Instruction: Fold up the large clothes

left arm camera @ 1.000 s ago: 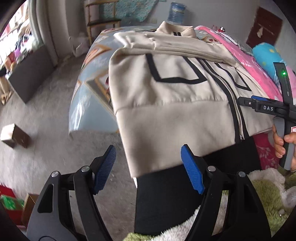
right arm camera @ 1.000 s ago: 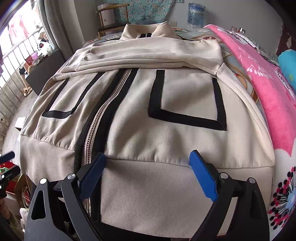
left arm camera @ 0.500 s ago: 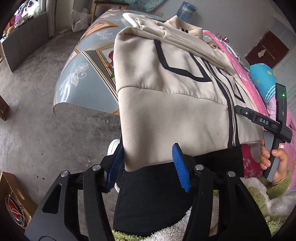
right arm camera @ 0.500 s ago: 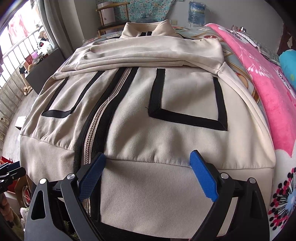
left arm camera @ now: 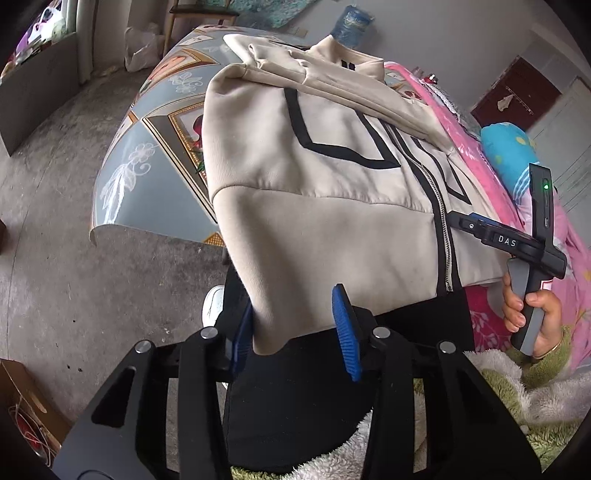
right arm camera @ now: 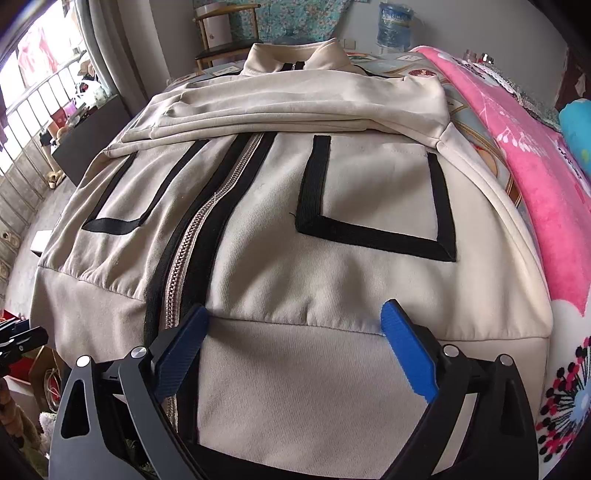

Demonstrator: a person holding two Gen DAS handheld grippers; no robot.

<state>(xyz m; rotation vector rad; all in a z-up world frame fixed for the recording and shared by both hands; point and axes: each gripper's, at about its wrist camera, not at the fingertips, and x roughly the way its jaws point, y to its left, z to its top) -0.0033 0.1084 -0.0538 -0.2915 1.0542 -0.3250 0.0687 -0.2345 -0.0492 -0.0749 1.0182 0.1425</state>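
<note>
A beige zip jacket (left arm camera: 332,229) with black stripes lies front up on the bed, sleeves folded across its chest (right arm camera: 295,107). Its hem band hangs over the near edge. My left gripper (left arm camera: 293,336) has the band's lower left corner between its blue pads, and its jaws are closing. The fabric hangs loosely in the gap and does not look pinched. My right gripper (right arm camera: 295,350) stands open over the hem band just right of the zipper (right arm camera: 192,266), its pads resting against the cloth. In the left wrist view a hand (left arm camera: 528,310) holds that right gripper (left arm camera: 509,240) at the hem.
A pink blanket (right arm camera: 535,166) and a blue pillow (left arm camera: 509,147) lie along the bed's right side. The patterned bed cover (left arm camera: 147,155) drops to a grey floor (left arm camera: 55,240) on the left. A cardboard box (left arm camera: 22,402), a chair (right arm camera: 221,40) and a water bottle (right arm camera: 395,26) stand around.
The left gripper moved in onto the hem's left corner and tilted, its jaws narrowing around the cloth. The right gripper stayed still and open.
</note>
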